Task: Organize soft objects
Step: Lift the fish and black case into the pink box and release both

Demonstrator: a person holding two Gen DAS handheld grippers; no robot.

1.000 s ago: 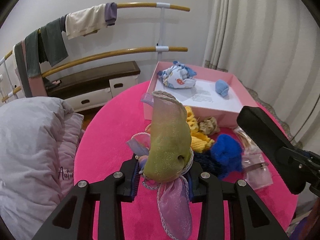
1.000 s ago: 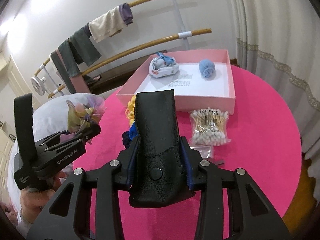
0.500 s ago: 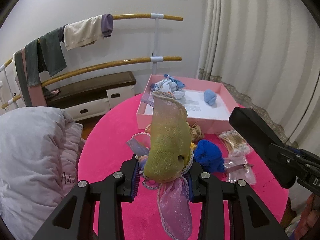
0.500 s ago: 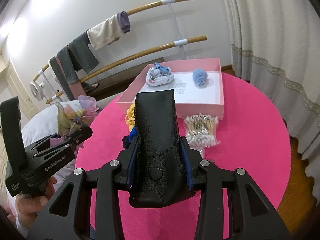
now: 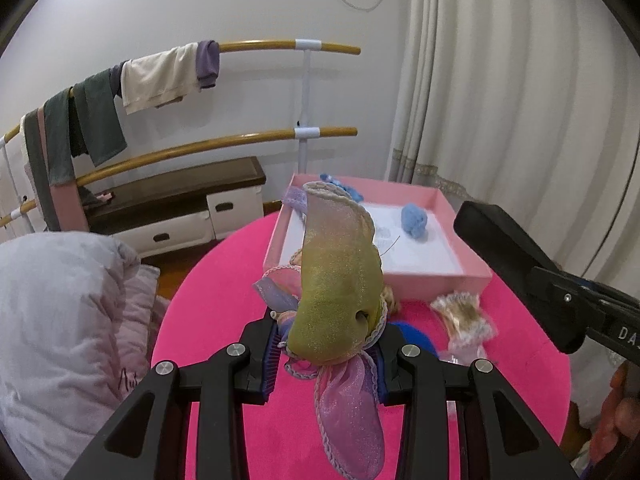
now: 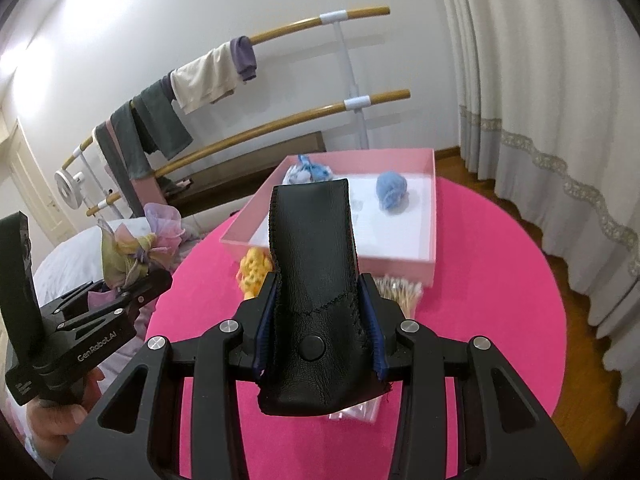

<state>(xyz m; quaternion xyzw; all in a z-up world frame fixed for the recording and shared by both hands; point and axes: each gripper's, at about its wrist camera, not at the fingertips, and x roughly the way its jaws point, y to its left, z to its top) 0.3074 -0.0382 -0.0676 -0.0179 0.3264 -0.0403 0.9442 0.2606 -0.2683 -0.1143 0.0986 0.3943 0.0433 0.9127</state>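
1. Organza scrunchie (image 5: pixel 340 280), green and lilac, sits clenched in the left gripper (image 5: pixel 326 352) above the pink table (image 5: pixel 224 280), short of the pink box (image 5: pixel 472 276); its loose tail could snag the rim.
2. Black leather pouch (image 6: pixel 316 280) stands clamped in the right gripper (image 6: pixel 318 332); smooth leather may slip, dropping among the cotton swabs (image 6: pixel 400 292).

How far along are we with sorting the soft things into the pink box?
Done: a light blue ball and a blue-and-white bundle lie in the pink box.
In hand: the left gripper grips a sheer ruffled hair tie; the right gripper grips a black leather pouch.
Left: a yellow knit piece and a dark blue piece on the table.
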